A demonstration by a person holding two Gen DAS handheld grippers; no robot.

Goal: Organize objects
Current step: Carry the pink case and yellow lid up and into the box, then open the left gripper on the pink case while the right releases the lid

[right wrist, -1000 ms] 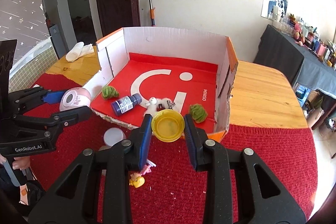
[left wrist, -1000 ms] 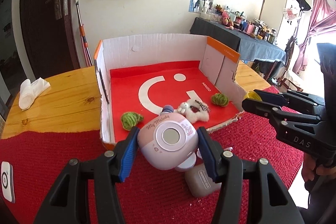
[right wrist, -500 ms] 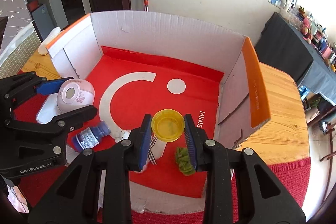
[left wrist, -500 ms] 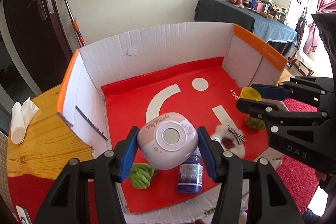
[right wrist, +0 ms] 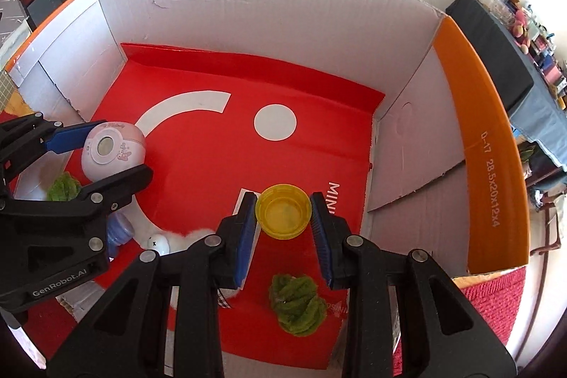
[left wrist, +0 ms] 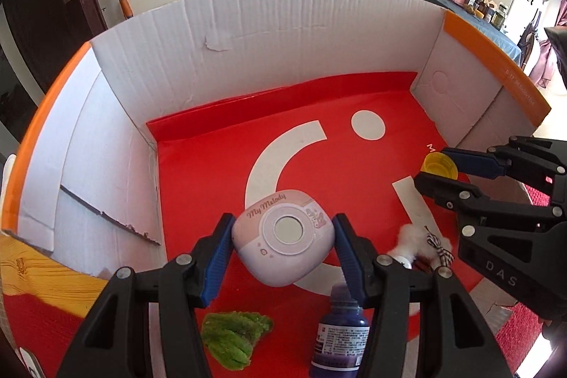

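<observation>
Your left gripper (left wrist: 283, 245) clamps the pink case (left wrist: 283, 236), its round window facing you, above the box (left wrist: 283, 34) floor. Your right gripper (right wrist: 283, 216) pinches the yellow cap (right wrist: 283, 215), hollow side up, centered between its pads.

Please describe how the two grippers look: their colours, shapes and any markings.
Both are matte black plastic frames with triangular cut-outs and silver bolts, ending in two fingers with ribbed blue pads. The left gripper reads "GenRobot.AI" on its side; the right gripper reads "DAS".
</observation>
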